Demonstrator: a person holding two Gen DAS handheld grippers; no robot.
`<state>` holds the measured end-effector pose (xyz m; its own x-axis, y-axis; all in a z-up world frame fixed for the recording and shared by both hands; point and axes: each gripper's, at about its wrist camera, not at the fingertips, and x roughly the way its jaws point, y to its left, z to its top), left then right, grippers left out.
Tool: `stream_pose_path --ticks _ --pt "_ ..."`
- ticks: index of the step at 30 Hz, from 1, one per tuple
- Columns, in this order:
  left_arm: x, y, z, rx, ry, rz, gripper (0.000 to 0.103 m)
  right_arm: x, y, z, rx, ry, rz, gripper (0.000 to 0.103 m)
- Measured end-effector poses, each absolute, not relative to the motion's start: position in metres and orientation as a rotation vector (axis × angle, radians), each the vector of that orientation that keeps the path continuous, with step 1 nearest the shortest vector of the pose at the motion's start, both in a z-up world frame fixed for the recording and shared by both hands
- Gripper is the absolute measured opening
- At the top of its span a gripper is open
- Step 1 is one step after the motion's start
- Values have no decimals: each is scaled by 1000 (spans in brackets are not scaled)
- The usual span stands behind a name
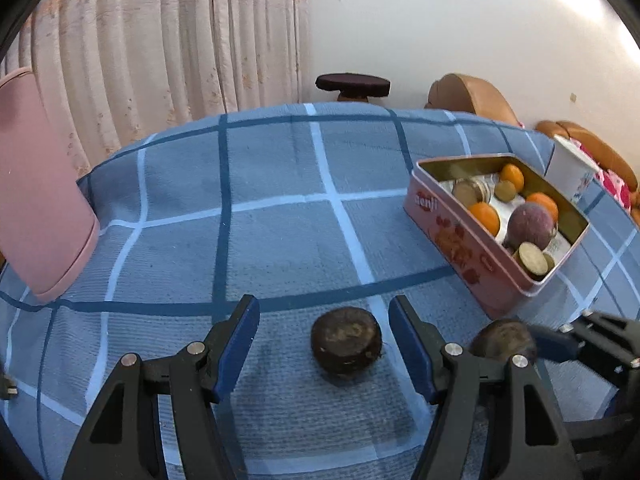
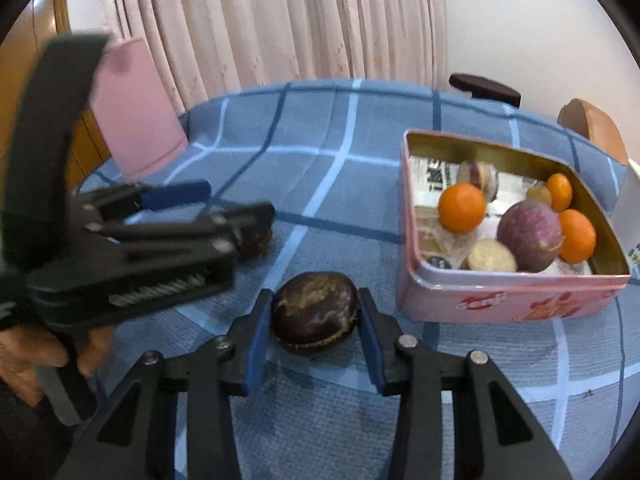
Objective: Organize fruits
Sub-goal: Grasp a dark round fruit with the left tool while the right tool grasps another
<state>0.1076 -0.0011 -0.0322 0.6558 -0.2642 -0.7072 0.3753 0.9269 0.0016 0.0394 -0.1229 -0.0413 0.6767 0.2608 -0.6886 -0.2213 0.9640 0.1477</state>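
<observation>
The pink rectangular metal tin (image 2: 508, 300) holds oranges and purple fruits. Left of it, on the blue checked tablecloth (image 2: 328, 132), lie two dark brown, flattened round fruits. The nearer dark fruit (image 2: 316, 312) sits between the right gripper (image 2: 316, 320) pads, which touch its sides; it looks firm, light and smooth-skinned, best pinched across its widest part. Its flat face points up, with no clear long axis. The farther dark fruit (image 1: 346, 344) lies between the left gripper (image 1: 324, 344) fingers, spread wide and untouching.

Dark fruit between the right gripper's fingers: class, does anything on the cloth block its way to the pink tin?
Nothing visible does. Only bare checked cloth lies between the dark fruit and the open pink tin, to its right.
</observation>
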Motion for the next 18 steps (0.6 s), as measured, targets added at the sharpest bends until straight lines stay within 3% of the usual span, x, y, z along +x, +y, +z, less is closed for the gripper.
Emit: stream_pose_path --ticks 12,18 --pt "116 -15 -52 205 866 -361 67 35 -141 -44 139 785 258 44" --pt "111 -21 -51 214 856 -396 46 26 -138 -40 131 753 260 44"
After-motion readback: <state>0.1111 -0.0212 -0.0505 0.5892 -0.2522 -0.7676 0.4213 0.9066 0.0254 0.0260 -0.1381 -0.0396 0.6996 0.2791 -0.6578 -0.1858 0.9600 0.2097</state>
